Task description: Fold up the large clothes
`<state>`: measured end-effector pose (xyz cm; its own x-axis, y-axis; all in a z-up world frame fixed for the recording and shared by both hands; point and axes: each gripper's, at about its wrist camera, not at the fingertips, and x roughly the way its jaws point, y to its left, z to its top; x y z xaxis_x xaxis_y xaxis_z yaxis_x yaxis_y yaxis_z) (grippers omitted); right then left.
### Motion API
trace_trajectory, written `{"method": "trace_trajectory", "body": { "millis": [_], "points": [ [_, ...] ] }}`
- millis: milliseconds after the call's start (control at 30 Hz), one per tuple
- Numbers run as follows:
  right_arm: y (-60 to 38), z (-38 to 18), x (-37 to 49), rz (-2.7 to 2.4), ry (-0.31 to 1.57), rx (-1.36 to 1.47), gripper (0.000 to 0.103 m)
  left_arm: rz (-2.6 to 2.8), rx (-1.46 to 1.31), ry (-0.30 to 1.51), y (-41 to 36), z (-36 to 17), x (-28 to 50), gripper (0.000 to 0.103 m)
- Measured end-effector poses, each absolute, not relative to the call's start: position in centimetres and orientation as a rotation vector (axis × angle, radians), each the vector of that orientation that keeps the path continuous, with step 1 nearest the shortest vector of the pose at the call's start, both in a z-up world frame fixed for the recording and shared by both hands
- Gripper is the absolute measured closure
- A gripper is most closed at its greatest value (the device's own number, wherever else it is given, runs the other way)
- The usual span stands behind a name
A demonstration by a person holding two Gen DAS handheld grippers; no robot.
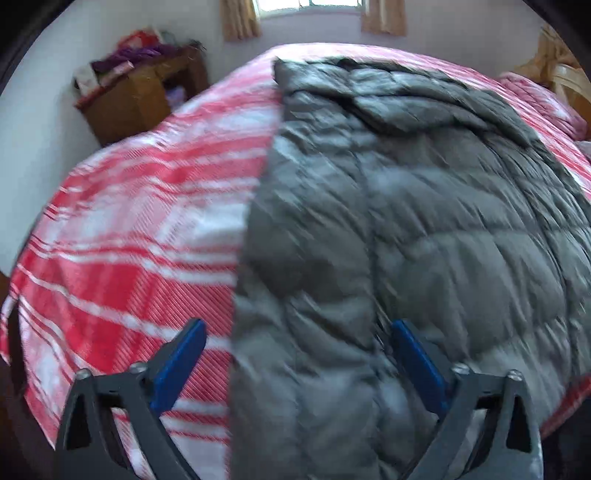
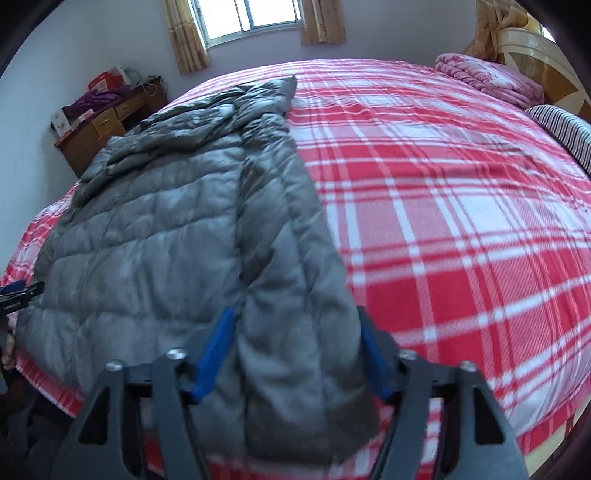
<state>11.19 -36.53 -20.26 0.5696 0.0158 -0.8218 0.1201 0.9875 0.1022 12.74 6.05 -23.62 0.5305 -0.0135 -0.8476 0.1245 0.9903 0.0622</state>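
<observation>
In the left wrist view, a grey quilted puffer jacket (image 1: pixel 424 221) lay lengthwise on a bed under a red and white plaid cover (image 1: pixel 122 236), its hem at the near edge and its far end toward the window (image 1: pixel 310 5). The left gripper (image 1: pixel 297 365) hung over the jacket's left edge with its jaws wide apart: the left blue pad sat over the plaid, the right one over the grey quilting, and neither pressed on the cloth. A wooden desk (image 1: pixel 136 99) piled with odds and ends stood at the far left. The picture was smeared by motion.

In the right wrist view, the jacket (image 2: pixel 159 236) covered the left part of the bed, with bare plaid cover (image 2: pixel 461 229) stretching away to the right. The right gripper (image 2: pixel 295 354) straddled the jacket's right-hand panel near the hem, jaws about half open; whether the pads pinched the fabric could not be told. A pink folded quilt (image 2: pixel 487 81) lay at the far right.
</observation>
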Motion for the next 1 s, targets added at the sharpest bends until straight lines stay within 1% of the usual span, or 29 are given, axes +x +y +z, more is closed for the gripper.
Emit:
{"method": "trace_trajectory", "body": {
  "millis": [33,67,100,133,167,200,233,367,433,533,667,733,833,900,933,1000],
  "points": [
    [-36.5,-20.3,10.8,-0.05,0.965,0.165,0.055,-0.11,0.112,1.017,5.9,-23.8,12.4,0.025],
    [-36.5,-20.5,10.4,-0.03,0.967,0.184,0.063,-0.132,0.107,1.02,5.7,-23.9,12.1,0.03],
    [-36.4,-20.6,10.2,-0.012,0.968,0.2,0.068,-0.148,0.107,1.012,5.6,-23.7,11.9,0.044],
    [-36.3,-20.7,10.0,0.007,0.967,0.215,0.077,-0.173,0.103,1.009,5.5,-23.5,11.7,0.068],
    [-36.2,-20.7,9.9,0.019,0.962,0.224,0.084,-0.196,0.095,1.006,5.4,-23.2,11.4,0.077],
    [-36.0,-20.6,9.7,0.029,0.953,0.23,0.087,-0.202,0.101,0.994,5.3,-22.6,11.1,0.085],
    [-35.6,-20.3,9.4,0.034,0.944,0.229,0.09,-0.21,0.108,0.969,5.2,-21.8,10.7,0.09],
    [-35.3,-16.7,8.2,0.06,0.831,0.233,0.095,-0.255,0.07,0.842,6.2,-16.6,8.8,0.094],
    [-35.3,-14.1,7.2,0.072,0.767,0.243,0.095,-0.277,0.038,0.751,7.2,-12.4,7.3,0.096],
    [-35.2,-9.0,5.1,0.091,0.649,0.248,0.095,-0.325,-0.036,0.64,9.2,-6.7,5.2,0.096],
    [-35.0,-2.9,3.2,0.131,0.5,0.248,0.095,-0.327,-0.024,0.52,10.0,-1.9,3.8,0.096],
    [-35.2,-0.4,3.2,0.143,0.433,0.245,0.095,-0.325,0.006,0.495,9.8,-1.1,5.0,0.096],
    [-35.4,0.8,5.7,0.125,0.399,0.212,0.095,-0.289,0.029,0.5,9.0,-2.2,9.8,0.096],
    [-35.6,0.0,9.8,0.104,0.415,0.217,0.095,-0.243,0.08,0.494,7.9,-4.2,13.5,0.095],
    [-35.5,-0.8,12.4,0.083,0.429,0.209,0.095,-0.217,0.109,0.486,7.5,-5.0,14.7,0.092],
    [-35.4,-2.4,15.9,0.061,0.459,0.215,0.095,-0.195,0.137,0.505,6.7,-7.0,18.0,0.09]
  ]
}}
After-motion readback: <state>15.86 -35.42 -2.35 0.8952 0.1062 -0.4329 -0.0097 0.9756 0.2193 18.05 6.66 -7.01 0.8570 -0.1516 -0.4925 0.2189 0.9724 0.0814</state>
